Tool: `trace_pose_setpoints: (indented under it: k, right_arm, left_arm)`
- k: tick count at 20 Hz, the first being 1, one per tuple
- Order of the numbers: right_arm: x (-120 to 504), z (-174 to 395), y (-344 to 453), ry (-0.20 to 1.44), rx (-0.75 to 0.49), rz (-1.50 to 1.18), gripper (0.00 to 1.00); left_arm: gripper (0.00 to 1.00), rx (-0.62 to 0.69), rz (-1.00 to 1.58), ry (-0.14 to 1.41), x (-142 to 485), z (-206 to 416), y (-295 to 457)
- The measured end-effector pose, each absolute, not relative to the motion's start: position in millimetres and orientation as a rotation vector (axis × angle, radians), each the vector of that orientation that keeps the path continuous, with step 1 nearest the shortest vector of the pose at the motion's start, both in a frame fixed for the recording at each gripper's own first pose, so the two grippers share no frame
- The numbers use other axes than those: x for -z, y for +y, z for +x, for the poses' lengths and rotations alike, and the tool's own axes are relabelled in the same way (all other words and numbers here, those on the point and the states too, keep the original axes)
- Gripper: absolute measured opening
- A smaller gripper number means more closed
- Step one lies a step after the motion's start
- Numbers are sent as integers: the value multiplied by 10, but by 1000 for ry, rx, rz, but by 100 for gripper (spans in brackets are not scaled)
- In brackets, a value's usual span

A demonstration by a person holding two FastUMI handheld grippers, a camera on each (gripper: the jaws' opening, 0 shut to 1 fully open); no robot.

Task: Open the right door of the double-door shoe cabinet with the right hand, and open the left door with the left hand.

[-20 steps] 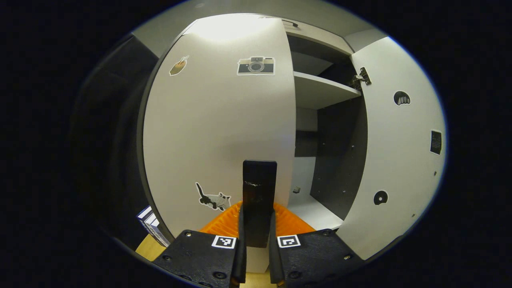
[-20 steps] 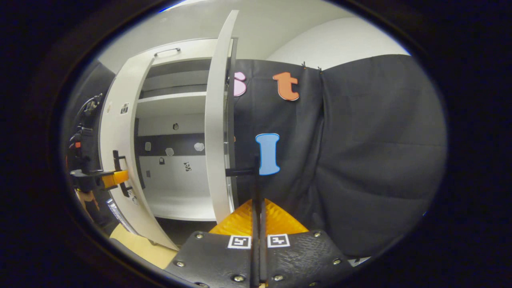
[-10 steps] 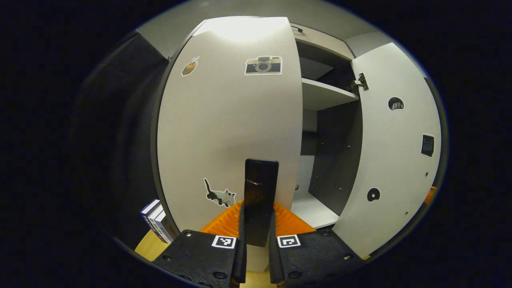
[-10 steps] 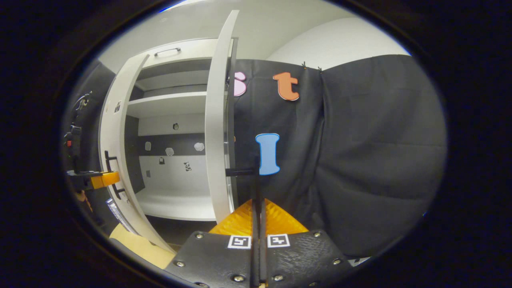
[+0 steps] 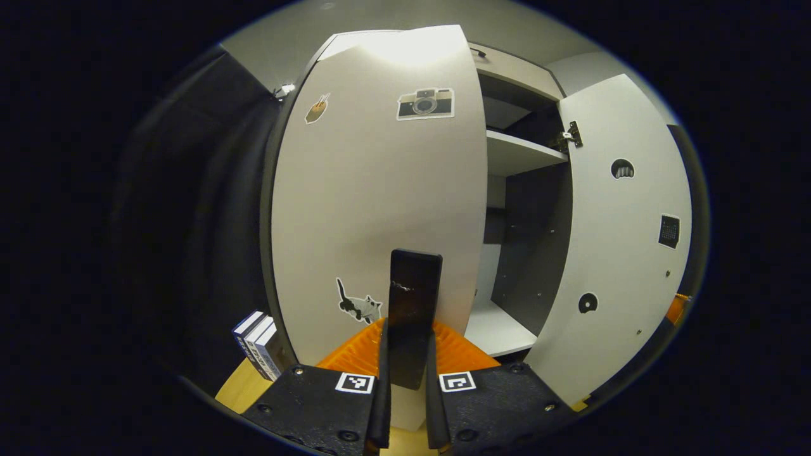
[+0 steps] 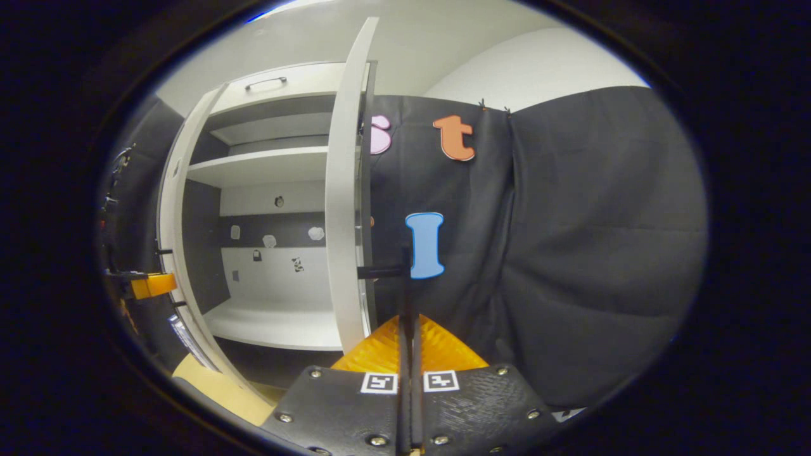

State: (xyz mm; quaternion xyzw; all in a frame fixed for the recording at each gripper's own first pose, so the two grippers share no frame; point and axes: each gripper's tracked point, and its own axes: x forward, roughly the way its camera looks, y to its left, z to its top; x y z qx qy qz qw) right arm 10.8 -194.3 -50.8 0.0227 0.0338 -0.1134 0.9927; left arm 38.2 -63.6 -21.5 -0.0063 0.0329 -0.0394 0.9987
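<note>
Left gripper: at the bottom of the left gripper view, both fingers pinching the flat dark handle of the left door, which rises upright between them. Right gripper: at the bottom of the right gripper view, fingers pressed onto the thin bar handle of the right door, seen edge-on between them. Left door: swung out from the cabinet, outer face toward the left gripper view, bearing three stickers, namely a camera sticker near the top, a small brown sticker to its left, and a cat sticker low beside the handle. Right door: swung wide open, inner face toward the left gripper view, with one metal hinge at its upper inner edge and several small stickers. Shoe cabinet: two doors, both open; interior holds one upper shelf and a bottom floor panel, both bare of shoes, with a handful of small stickers on the back panel. A small handle sits on the panel above the opening. Stack of books: on the tan floor to the left of the left door, count unclear. In the right gripper view the left gripper appears far off at the left, beside the edge of the left door.
</note>
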Motion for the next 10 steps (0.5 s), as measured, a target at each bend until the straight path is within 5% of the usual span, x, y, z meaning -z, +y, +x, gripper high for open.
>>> trace_pose_setpoints:
  k: [10]
  right_arm:
    - [506, 121, -1929, 56, 217, 50, 1]
  left_arm:
    - [21, 51, -18, 75, 201, 130, -445]
